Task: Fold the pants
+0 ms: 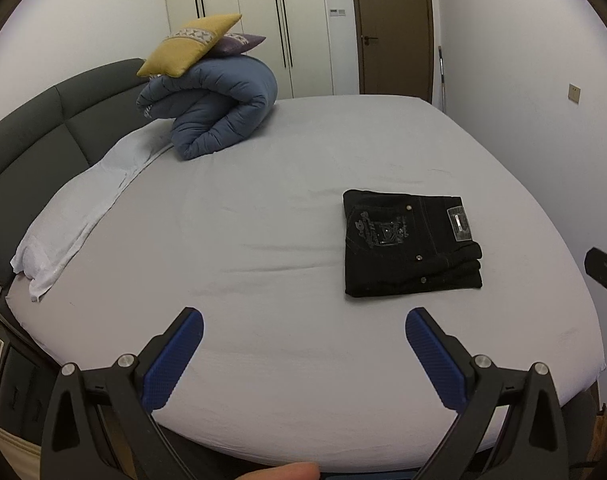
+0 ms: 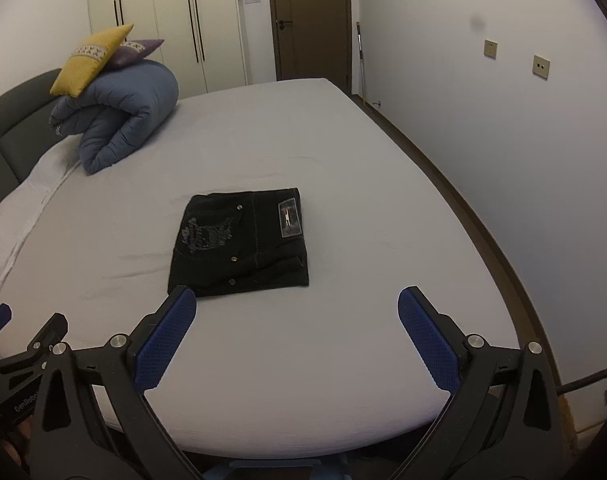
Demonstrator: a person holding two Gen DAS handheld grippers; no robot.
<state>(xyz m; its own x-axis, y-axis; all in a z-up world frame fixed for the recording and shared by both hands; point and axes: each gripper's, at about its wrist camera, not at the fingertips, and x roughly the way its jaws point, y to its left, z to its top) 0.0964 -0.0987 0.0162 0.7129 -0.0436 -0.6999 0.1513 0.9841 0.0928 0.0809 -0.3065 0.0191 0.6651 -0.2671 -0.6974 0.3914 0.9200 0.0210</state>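
Pants (image 1: 411,242), black and already folded into a compact rectangle, lie flat on the grey sheet of the bed (image 1: 263,208), toward its right half from where I look through the left camera. On the top layer I see a pale embroidered crest over the back pocket and a rectangular metallic-looking patch (image 1: 459,224) near the waistband; the lettering on both is too small for me to read. A few round rivets show along the seams.

The only writing I can make out is on the black body of the left tool at the lower left edge of the right camera, which starts with "GenRobo" before it is cut off.

My left gripper (image 1: 303,340) hangs above the near edge of the bed, its blue pads spread wide with nothing between them, well short of the pants. My right gripper (image 2: 297,320) hangs likewise over the near edge, jaws released and holding nothing; its left pad (image 2: 167,336) overlaps the near left corner of the pants (image 2: 239,242) in view, though I cannot tell whether it touches.

At the headboard end sit a rolled blue quilt (image 1: 219,108) with a yellow cushion (image 1: 187,46) and a purple cushion (image 1: 239,43) stacked on top.
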